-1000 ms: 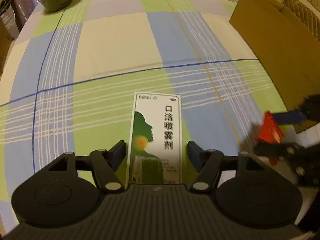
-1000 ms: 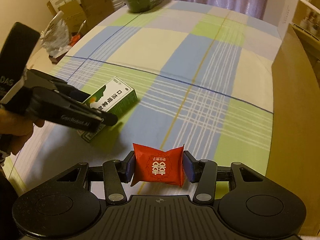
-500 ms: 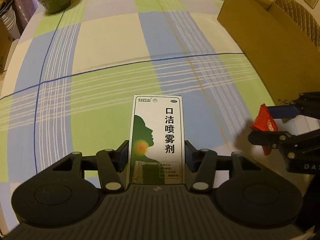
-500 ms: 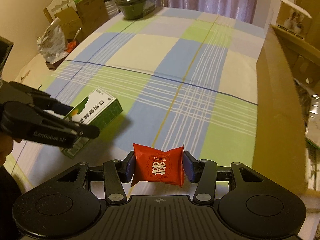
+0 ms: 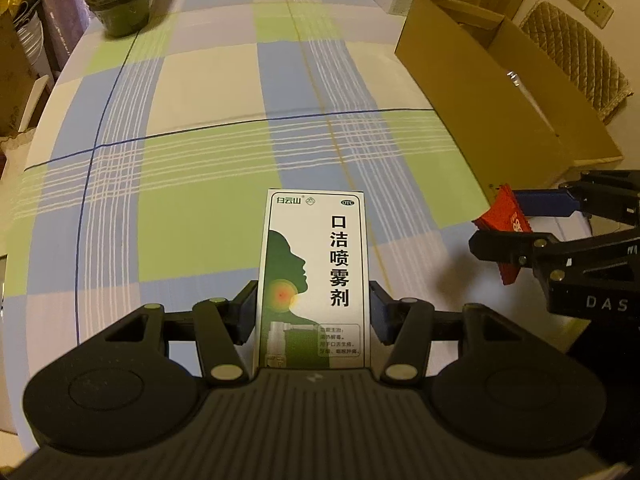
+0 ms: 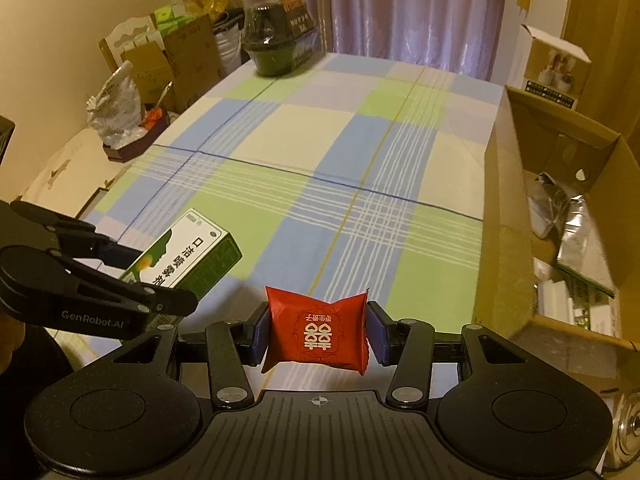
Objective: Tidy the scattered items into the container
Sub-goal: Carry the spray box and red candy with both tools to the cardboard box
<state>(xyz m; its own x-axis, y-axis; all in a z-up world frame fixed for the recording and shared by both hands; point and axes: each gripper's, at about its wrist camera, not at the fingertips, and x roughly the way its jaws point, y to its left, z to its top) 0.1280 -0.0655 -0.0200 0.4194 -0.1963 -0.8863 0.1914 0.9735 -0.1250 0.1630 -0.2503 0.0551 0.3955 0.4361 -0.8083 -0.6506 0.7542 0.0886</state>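
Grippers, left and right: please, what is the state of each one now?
Left gripper: closed on the green and white spray box.
Right gripper: closed on the red packet.

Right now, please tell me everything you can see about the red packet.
The red packet is a small pillow-shaped sachet of glossy, foil-like wrapping, with crimped, serrated ends and a white double-happiness symbol printed on its face, seen upside down in the right wrist view. It is puffed, sealed and slightly creased. The right claw holds it by its two sides, and only the blue pads touch it. It hangs above the checked tablecloth, close beside the open cardboard box.
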